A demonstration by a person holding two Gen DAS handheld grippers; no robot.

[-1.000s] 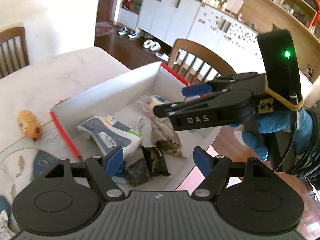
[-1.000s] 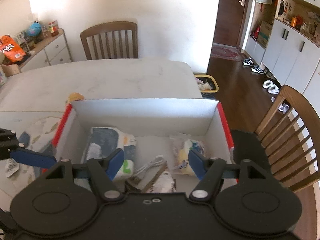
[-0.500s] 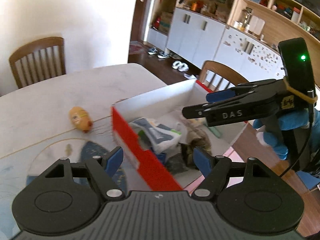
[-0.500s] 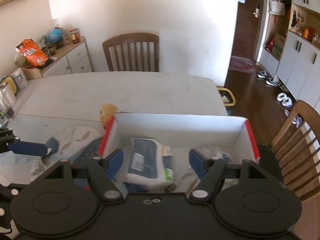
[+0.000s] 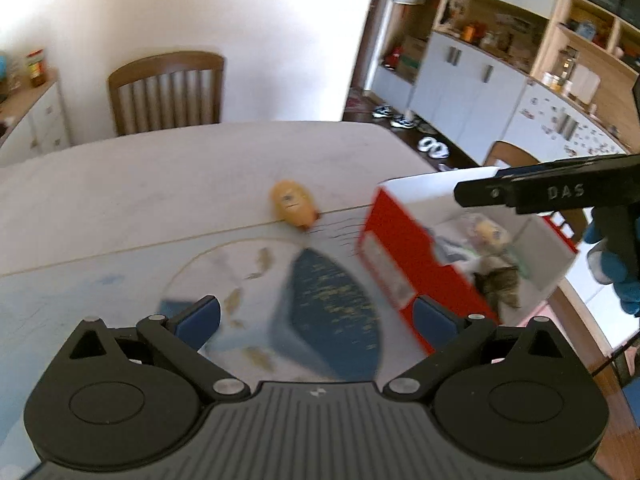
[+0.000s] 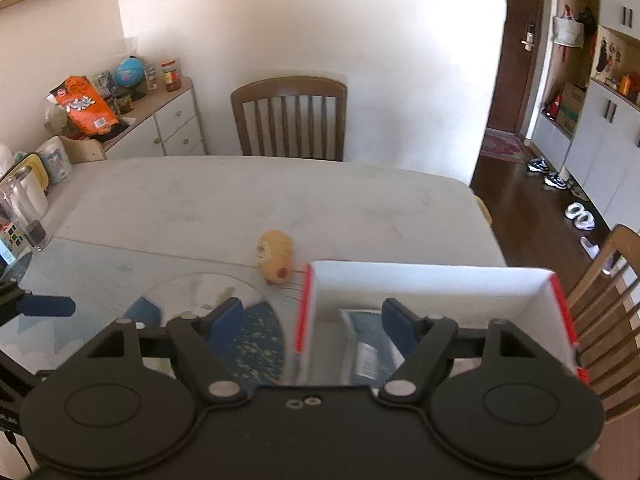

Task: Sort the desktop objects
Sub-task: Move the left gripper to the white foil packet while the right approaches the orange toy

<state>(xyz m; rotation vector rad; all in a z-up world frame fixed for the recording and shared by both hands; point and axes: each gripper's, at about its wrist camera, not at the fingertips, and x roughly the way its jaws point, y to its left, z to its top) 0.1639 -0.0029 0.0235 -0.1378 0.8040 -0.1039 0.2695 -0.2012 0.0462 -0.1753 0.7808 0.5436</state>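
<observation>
Left wrist view: the left gripper [image 5: 316, 316] had swung from over the red box [image 5: 404, 264] toward the yellow toy [image 5: 294, 206] on the table; its jaws had just opened wide, empty. It looked light, hard, rounded; gripping its middle seemed safest.

Right wrist view: the right gripper [image 6: 312, 320] had drifted left too, jaws just opening, holding nothing, the toy just beside the box.

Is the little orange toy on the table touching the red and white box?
Apart. The left wrist view shows the orange toy lying on the table with a strip of bare mat between it and the box.
</observation>
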